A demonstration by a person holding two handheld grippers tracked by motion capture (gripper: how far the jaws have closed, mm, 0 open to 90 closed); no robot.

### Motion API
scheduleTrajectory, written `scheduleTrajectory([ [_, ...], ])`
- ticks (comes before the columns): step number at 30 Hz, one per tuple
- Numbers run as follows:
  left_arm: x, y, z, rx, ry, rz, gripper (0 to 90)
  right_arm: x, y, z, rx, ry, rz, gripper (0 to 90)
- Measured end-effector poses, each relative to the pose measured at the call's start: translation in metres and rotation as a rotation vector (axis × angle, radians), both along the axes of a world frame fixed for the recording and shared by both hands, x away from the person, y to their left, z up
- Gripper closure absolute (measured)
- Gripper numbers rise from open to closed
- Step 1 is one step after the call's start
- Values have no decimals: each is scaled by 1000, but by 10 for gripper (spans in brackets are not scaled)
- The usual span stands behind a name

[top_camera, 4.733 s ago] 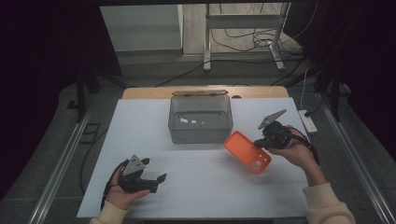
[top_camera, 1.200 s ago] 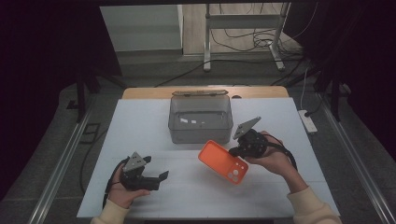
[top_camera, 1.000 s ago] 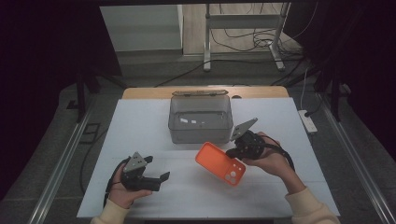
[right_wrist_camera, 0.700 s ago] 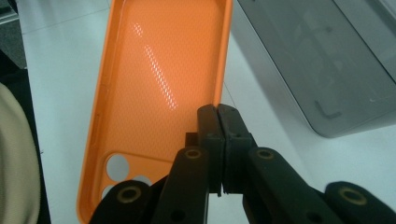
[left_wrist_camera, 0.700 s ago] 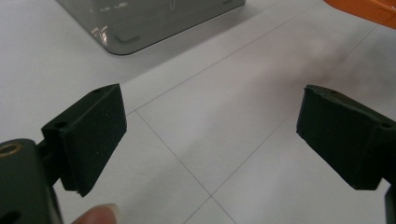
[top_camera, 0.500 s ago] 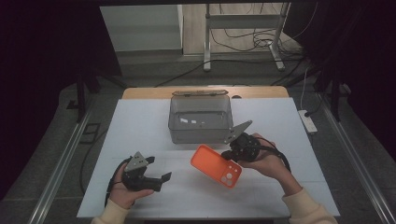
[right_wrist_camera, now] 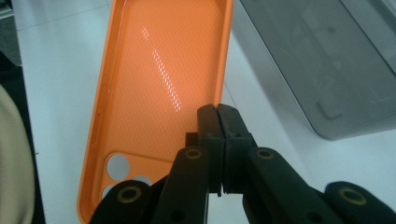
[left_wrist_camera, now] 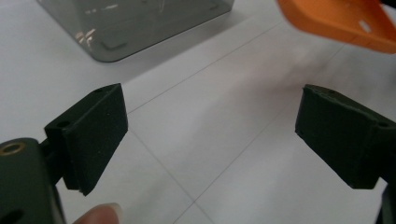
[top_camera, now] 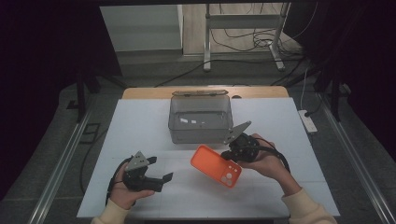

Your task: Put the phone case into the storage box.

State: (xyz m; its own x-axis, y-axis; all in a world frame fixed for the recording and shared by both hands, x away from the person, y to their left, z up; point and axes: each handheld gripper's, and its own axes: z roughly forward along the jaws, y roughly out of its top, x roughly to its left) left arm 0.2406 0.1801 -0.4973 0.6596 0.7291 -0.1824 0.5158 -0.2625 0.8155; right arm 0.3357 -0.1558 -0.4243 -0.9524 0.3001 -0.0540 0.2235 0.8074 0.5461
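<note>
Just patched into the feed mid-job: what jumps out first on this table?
The bright orange phone case stands out against the white table, held at its edge by the shut fingers of the right gripper near the middle. Just behind it sits a grey see-through box. Near the front left, the left gripper waits with its fingers wide apart and nothing between them.

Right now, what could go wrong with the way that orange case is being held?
The right gripper pinches the orange case only by one thin side wall, so it could twist or slip out. The case hangs close to the grey box and might knock it. The left gripper sits open on the table, too far off to catch a drop.
</note>
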Motion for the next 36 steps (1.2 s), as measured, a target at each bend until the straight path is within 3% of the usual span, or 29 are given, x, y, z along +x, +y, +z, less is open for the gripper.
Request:
scheduleTrajectory([
  [8,7,-1,15,-53,41,16,117,0,0,-1,0,4,3,887],
  [20,22,-17,22,-53,97,-32,152,-1,4,-4,-11,-1,9,887],
  [36,33,-36,26,-35,116,-78,158,-1,5,-6,-9,-5,8,887],
])
